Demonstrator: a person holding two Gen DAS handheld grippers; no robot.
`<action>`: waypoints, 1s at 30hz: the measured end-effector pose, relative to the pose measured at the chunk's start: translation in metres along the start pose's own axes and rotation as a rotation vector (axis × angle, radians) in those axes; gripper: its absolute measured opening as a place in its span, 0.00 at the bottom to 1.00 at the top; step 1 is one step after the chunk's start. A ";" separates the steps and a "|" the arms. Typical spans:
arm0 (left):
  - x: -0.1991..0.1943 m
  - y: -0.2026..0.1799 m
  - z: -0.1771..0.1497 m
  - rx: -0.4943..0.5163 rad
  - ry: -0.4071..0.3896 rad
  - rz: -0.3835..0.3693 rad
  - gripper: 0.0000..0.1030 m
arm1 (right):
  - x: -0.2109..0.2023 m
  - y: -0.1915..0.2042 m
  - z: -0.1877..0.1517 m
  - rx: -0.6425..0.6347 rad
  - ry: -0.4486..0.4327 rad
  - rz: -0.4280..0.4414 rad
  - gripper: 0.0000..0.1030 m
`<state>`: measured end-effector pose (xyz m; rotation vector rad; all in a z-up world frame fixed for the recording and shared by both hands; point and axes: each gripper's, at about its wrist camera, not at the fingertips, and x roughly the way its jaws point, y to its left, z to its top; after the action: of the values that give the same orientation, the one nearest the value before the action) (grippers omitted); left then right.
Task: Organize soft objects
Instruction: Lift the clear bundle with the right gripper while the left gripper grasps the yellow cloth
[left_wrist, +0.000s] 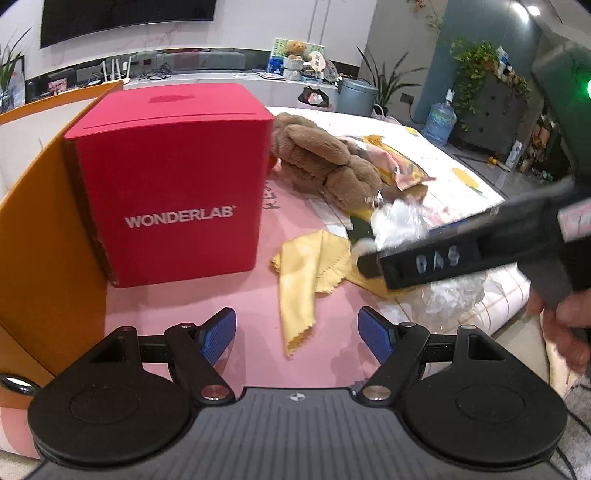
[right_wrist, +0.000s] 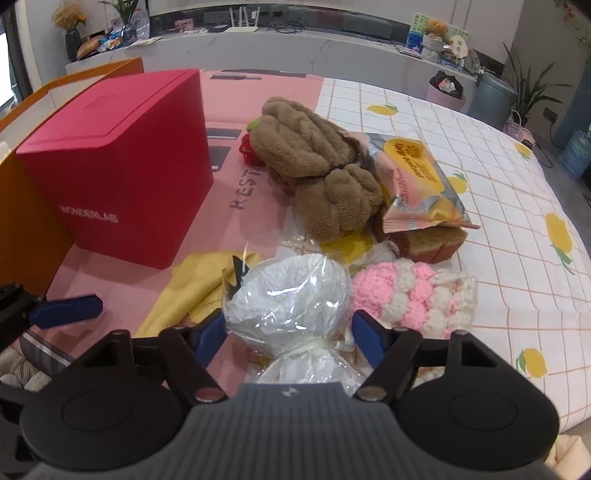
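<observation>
While the left claw (left_wrist: 297, 334) hovers spread wide with nothing between its blue pads, low over the pink mat (left_wrist: 236, 306) in front of the red box (left_wrist: 170, 184), the right claw (right_wrist: 290, 334) straddles a white bundle wrapped in clear plastic (right_wrist: 291, 295), its pads at either side, though I cannot tell whether they press it. Around the bundle lie a yellow cloth (right_wrist: 188, 288) to its left, a pink and white knitted piece (right_wrist: 413, 295) to its right, and brown plush slippers (right_wrist: 321, 170) beyond, with a snack packet (right_wrist: 417, 177) resting against them.
</observation>
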<state>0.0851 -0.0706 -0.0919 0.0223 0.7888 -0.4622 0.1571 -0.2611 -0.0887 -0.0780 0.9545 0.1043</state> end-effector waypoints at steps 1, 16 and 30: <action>0.000 -0.003 -0.001 0.017 0.001 0.007 0.86 | -0.003 -0.002 0.000 0.010 -0.004 0.008 0.67; 0.011 -0.048 0.015 0.265 -0.058 0.000 0.86 | -0.058 -0.086 0.009 0.276 -0.180 0.024 0.66; 0.072 -0.053 0.032 0.163 -0.023 0.096 0.86 | -0.060 -0.109 0.000 0.333 -0.181 0.105 0.65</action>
<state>0.1296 -0.1530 -0.1106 0.2051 0.7232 -0.4341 0.1361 -0.3728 -0.0374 0.2843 0.7843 0.0470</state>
